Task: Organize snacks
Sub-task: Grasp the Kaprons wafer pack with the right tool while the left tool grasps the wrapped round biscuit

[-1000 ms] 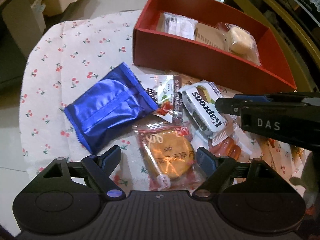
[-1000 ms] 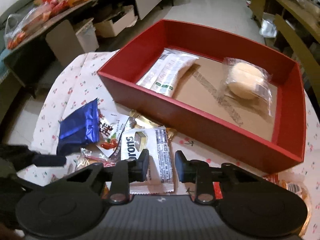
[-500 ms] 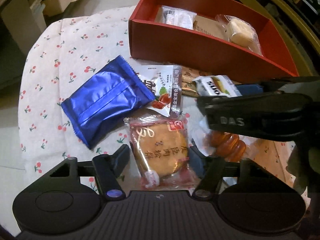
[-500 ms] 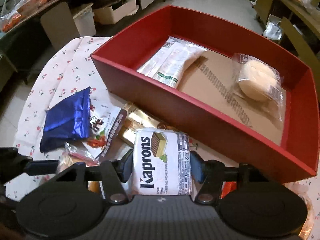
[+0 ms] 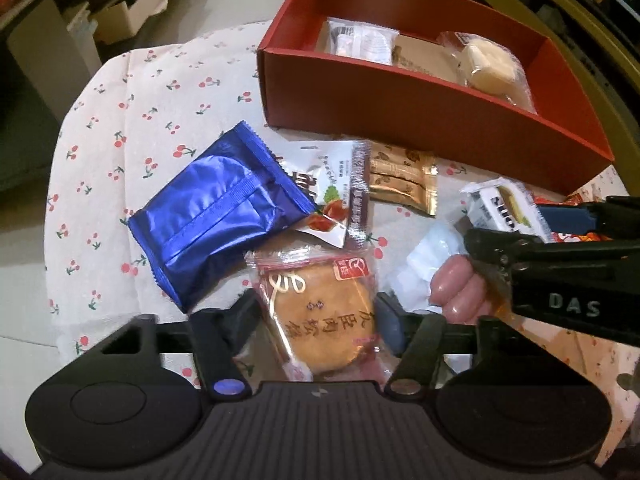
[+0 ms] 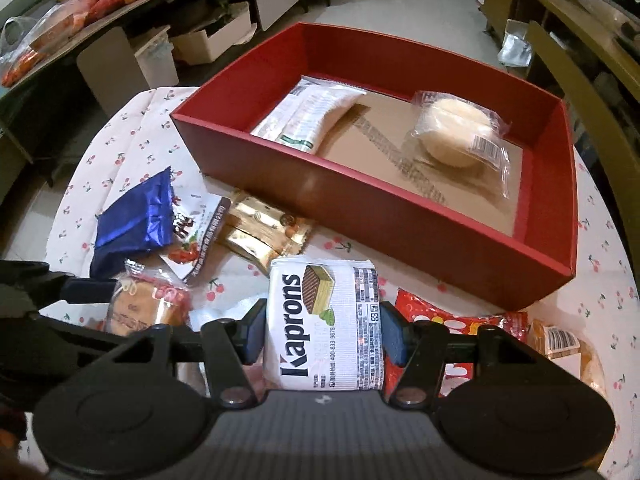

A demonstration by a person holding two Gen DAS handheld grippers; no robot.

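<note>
left gripper (image 5: 316, 316) fingers closing, right gripper (image 6: 322, 330) fingers clamped

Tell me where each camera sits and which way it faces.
Left wrist: on the left gripper, looking steeply down at the cake packet; its jaws are closing around it.
Right wrist: on the right gripper, looking down, gripping the Kaprons wafer.
Shared: the red box, the blue packet, each other's gripper.

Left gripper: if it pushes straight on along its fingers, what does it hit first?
Likely nothing new: the left gripper, jaws closing, already straddles the round golden cake in clear red-topped wrap. Beyond that lies the cherry-print tablecloth, though depth is unclear.
</note>
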